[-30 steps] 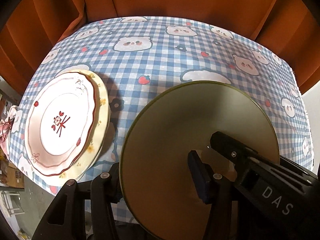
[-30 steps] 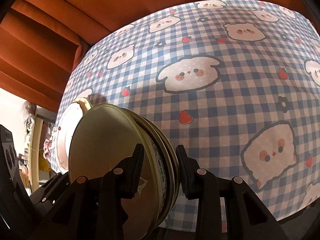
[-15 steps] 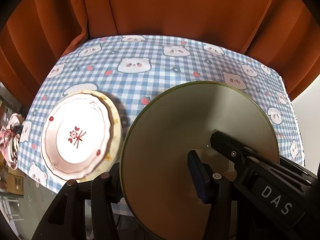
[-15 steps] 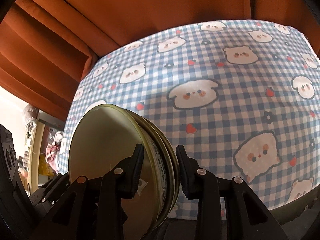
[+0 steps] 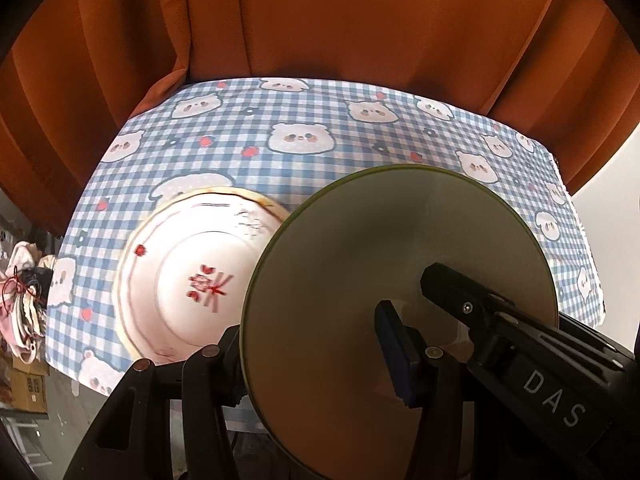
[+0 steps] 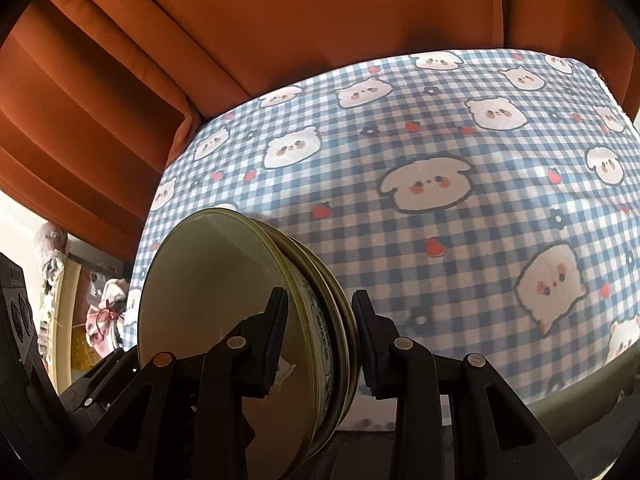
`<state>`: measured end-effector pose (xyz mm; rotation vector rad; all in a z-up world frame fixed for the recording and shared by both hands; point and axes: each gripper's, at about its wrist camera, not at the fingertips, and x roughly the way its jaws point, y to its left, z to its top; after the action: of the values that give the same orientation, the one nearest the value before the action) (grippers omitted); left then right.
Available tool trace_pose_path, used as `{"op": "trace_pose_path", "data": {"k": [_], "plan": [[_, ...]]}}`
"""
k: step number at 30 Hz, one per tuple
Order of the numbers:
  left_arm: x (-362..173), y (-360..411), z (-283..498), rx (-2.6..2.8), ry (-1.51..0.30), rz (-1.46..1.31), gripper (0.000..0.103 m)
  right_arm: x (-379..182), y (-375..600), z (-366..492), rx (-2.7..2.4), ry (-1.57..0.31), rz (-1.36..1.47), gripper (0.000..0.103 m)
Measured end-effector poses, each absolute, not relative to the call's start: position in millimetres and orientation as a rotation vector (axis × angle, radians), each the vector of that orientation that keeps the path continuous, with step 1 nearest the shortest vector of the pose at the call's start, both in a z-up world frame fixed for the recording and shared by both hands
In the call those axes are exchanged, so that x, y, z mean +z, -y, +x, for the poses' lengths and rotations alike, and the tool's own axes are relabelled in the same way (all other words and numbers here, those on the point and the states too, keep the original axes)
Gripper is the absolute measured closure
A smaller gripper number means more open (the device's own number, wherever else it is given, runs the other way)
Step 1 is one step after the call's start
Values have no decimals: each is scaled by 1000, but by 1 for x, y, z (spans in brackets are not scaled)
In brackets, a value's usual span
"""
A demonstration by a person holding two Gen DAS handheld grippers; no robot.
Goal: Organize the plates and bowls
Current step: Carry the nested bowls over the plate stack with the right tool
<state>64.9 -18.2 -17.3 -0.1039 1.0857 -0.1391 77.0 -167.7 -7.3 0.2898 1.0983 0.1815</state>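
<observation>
Now both grippers have risen and drawn back from the table [image 6: 460, 240], so more of the orange curtain [image 5: 340, 20] fills each view. This suggests the green bowls [image 6: 224, 320] are being carried, not set down. The right gripper [image 6: 320, 332] is clamped across the stacked rims. The left gripper [image 5: 312, 344] straddles the same stack, its fingers on either side of the near rim; whether it presses cannot be confirmed. The bowls are round, smooth and glossy, nested edge-on ahead of the right gripper. Ahead-left of the left gripper lies the pink plate [image 5: 192, 280], scalloped, red-trimmed, on a cream plate [image 5: 262, 200]. The checked cloth appears soft.
</observation>
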Motion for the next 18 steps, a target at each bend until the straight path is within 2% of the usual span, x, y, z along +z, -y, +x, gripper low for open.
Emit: {"op": "trace_pose_path", "data": {"k": [18], "plan": [[-36, -82, 72, -158, -1096, -103, 49, -21, 67, 78, 155, -1098, 305, 66]]}}
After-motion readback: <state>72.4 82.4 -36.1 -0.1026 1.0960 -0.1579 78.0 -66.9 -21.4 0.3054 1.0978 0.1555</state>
